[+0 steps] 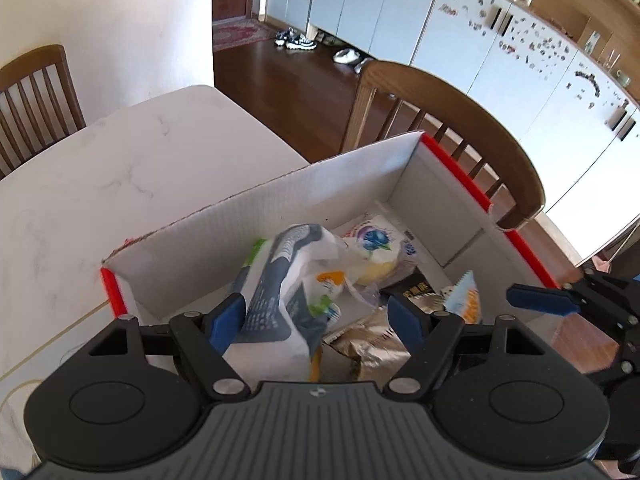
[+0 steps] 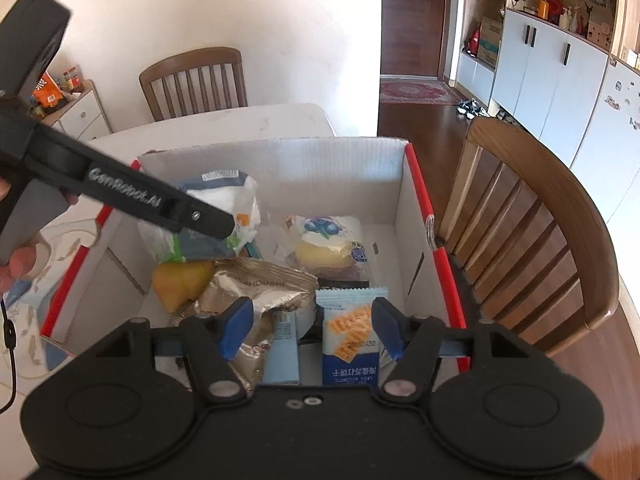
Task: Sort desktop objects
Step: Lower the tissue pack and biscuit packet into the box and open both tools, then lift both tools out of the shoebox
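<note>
Both tongs hang over the cardboard box (image 2: 280, 168), pointing steeply down into it. The left gripper (image 1: 316, 320) stands released, jaws spread either side of a crumpled white-and-grey plastic bag (image 1: 280, 292) whose long axis runs away from the tongs; the pads look clear of it. The right gripper (image 2: 312, 328) is released too, straddling a blue-and-white cracker packet (image 2: 351, 340) standing upright just below its tips, crimped edge up. Left of that lies a creased silver foil pouch (image 2: 260, 292), glossy and soft. Further in sits a clear-wrapped yellow cake (image 2: 326, 248), then a yellow fruit-like lump (image 2: 180, 280). The sorted things are all inside the box, on a white marble-look table (image 1: 100, 176), with a wooden chair (image 2: 540, 220) beside.
</note>
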